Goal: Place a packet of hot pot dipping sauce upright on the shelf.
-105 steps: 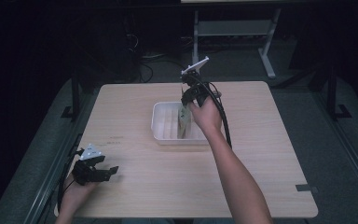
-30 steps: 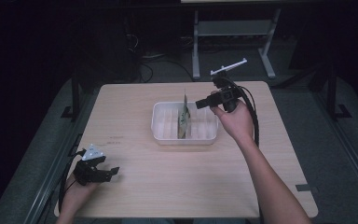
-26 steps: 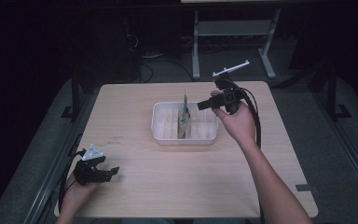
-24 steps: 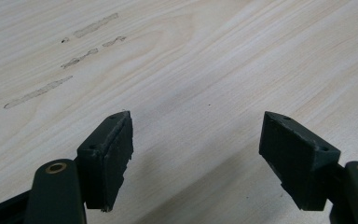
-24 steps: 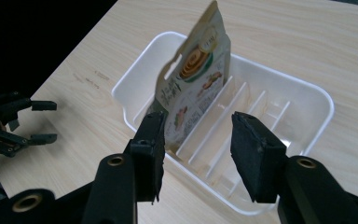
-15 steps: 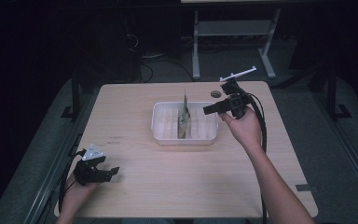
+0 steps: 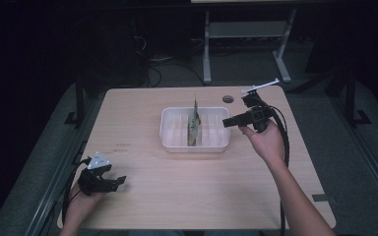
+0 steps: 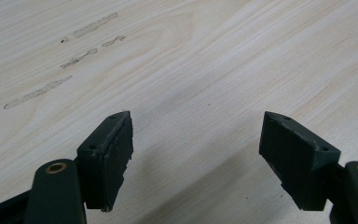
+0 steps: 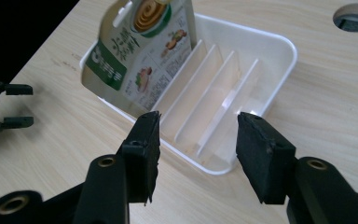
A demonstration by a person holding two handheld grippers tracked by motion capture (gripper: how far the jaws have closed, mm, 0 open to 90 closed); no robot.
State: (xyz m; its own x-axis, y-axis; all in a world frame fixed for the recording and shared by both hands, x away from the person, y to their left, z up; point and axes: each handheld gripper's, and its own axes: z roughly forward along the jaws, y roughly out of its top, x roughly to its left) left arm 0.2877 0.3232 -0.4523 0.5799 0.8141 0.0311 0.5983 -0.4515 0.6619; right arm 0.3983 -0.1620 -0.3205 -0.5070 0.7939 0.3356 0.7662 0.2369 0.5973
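right gripper is held above the table at the right end of the white divided tray, jaws spread with nothing between them; in the right gripper view the jaws frame the near tray wall and its upright dividers. table carries the tray at its centre, slightly toward the far edge. tray holds one printed pouch, standing upright in a slot near the tray's middle, its top rising above the tray rim; the pouch face shows green and white print. left gripper rests low on the table well to the left of and nearer than the tray, jaws spread wide over bare wood, holding nothing. a round hole sits in the table just beyond the tray's far right corner.
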